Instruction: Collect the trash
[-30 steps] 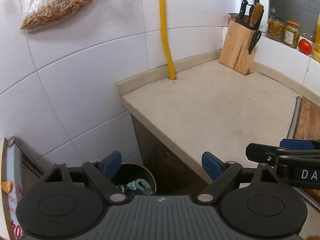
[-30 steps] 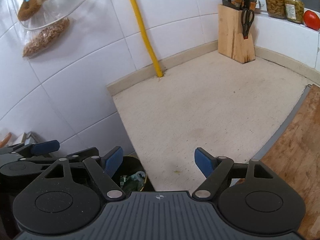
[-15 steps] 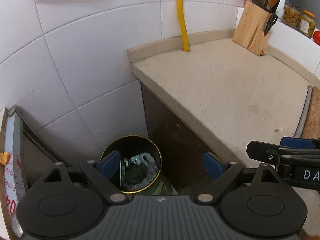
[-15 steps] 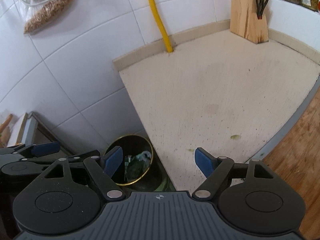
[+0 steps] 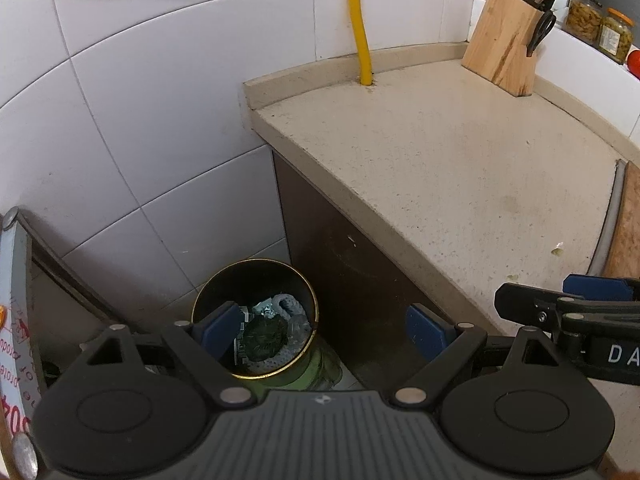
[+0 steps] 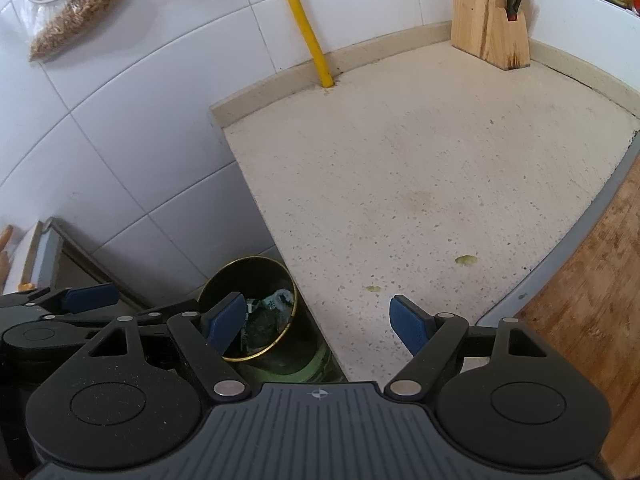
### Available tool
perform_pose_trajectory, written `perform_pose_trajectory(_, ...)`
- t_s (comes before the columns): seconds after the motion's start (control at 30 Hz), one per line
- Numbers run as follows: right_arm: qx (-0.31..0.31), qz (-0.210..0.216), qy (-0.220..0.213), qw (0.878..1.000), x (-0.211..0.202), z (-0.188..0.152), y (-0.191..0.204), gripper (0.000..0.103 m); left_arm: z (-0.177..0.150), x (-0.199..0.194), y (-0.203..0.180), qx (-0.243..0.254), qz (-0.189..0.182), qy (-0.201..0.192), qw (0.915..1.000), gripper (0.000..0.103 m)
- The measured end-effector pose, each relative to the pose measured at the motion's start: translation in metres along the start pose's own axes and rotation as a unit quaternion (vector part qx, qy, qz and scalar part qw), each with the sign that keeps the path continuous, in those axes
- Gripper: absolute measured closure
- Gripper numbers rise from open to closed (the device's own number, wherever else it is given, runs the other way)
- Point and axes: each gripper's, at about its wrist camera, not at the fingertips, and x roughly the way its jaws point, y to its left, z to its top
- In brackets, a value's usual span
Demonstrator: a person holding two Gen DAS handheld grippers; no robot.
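Observation:
A round bin [image 5: 298,280] with a gold rim [image 6: 212,286] stands on the floor beside the counter's end, holding crumpled foil and dark scraps [image 5: 272,330]. My left gripper [image 5: 324,326] hangs open above the bin and the cabinet side, nothing between its blue pads. My right gripper [image 6: 318,318] is open too, over the counter's corner with its left pad above the bin. Two small green scraps [image 6: 466,259] [image 6: 373,289] lie on the beige counter [image 6: 400,168]. The right gripper's fingers [image 5: 560,304] show at the right edge of the left wrist view.
A wooden knife block [image 5: 506,56] with scissors stands at the counter's back corner, jars [image 5: 600,26] on the ledge behind. A yellow hose [image 5: 360,24] runs down the tiled wall into the counter. A wooden cutting board [image 6: 592,304] lies at right. A bag of grain [image 6: 76,20] hangs on the wall.
Both grippers have tipped downward and sunk a little; the bin on the floor has come fully into view in both wrist views. Jaws stay open.

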Motion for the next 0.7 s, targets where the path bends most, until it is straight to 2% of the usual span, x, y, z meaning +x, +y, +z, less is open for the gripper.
perform_pose_trajectory(0.7,0.001,-0.001,0.007,1.0,0.0053,0.0013,0.0038,0.02,-0.0003,0.004,0.0044,-0.002,0.002,0.003,1.0,0.017)
